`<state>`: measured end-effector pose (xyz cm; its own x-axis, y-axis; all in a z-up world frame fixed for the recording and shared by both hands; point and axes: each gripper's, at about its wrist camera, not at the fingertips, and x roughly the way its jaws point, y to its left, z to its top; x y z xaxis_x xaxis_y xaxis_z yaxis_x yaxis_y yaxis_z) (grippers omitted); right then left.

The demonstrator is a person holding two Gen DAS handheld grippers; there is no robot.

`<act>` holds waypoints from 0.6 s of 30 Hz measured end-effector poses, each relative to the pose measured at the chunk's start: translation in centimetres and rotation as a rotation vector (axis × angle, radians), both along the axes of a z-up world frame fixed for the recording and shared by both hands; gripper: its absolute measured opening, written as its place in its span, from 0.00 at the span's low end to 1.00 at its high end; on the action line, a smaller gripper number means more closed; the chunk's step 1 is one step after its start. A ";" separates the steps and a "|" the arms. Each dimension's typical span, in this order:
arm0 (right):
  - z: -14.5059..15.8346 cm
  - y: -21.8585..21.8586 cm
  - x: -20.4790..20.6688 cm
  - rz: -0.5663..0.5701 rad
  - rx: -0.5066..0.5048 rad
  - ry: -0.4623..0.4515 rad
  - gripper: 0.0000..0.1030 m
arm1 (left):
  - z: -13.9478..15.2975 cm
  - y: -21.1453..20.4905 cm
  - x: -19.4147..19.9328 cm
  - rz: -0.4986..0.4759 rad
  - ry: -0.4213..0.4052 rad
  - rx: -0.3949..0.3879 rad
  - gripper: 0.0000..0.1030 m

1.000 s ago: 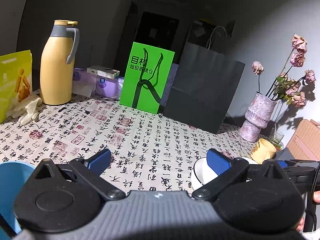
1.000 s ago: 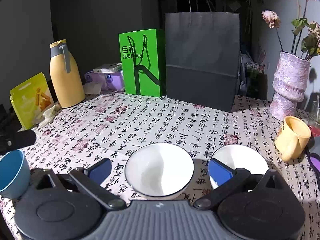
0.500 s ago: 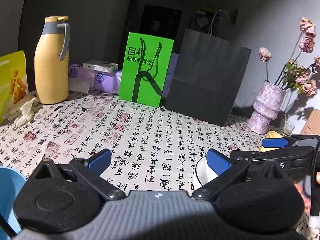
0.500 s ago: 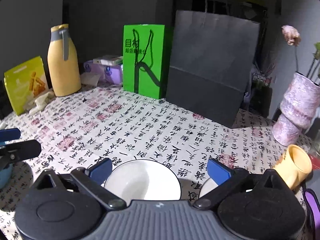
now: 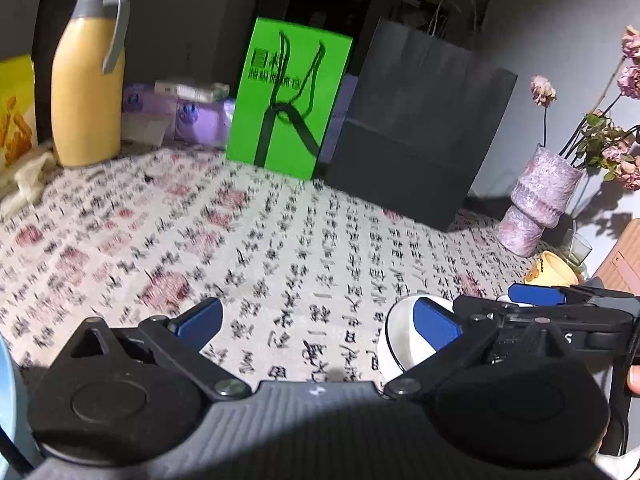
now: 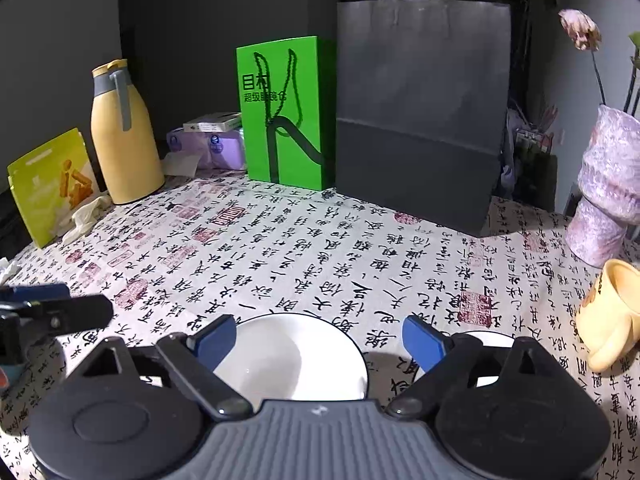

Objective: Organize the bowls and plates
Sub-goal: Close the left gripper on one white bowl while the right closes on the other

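Bowls sit low on the worktop point(image 6: 280, 240): my left gripper point(image 5: 316, 320), fingers spread and empty, stands farther left; my right gripper point(image 6: 316, 336), fingers narrowing but unclosed, frames the larger white bowl point(image 6: 296, 356); a smaller white bowl point(image 6: 486, 338) lies rightward.

A broad stretch of the calligraphy-print tablecloth point(image 6: 320, 240) is left bare through the middle, and free passage is offered there. The far edge is walled off by the yellow flask point(image 6: 120, 140), the green bag point(image 6: 284, 112) and the dark paper bag point(image 6: 420, 120), set close together. The right side is narrowed by the purple vase point(image 6: 608, 200) and the yellow mug point(image 6: 612, 312). Nearest, room is taken by the large white bowl point(image 6: 296, 356) and the second white bowl point(image 6: 486, 338) beside it. The left flank is crowded by the snack pouch point(image 6: 48, 184).
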<state>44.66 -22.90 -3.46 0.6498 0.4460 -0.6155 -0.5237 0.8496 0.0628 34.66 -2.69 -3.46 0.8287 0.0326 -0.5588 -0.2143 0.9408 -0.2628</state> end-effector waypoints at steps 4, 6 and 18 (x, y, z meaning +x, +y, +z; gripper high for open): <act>-0.4 -0.5 0.7 -0.018 0.011 0.021 0.73 | -0.6 -0.7 1.0 -0.015 0.028 0.001 1.00; -0.7 -0.6 1.0 -0.021 0.012 0.039 0.66 | -0.7 -1.4 1.5 -0.030 0.039 0.019 1.00; -2.1 -1.5 3.2 -0.044 0.015 0.121 0.41 | -2.5 -3.3 5.4 -0.044 0.180 -0.016 0.87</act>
<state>47.84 -24.43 -5.61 0.5900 0.4288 -0.6841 -0.4739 0.8699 0.1366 40.03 -5.97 -5.97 0.7158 -0.0115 -0.6983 -0.2178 0.9463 -0.2389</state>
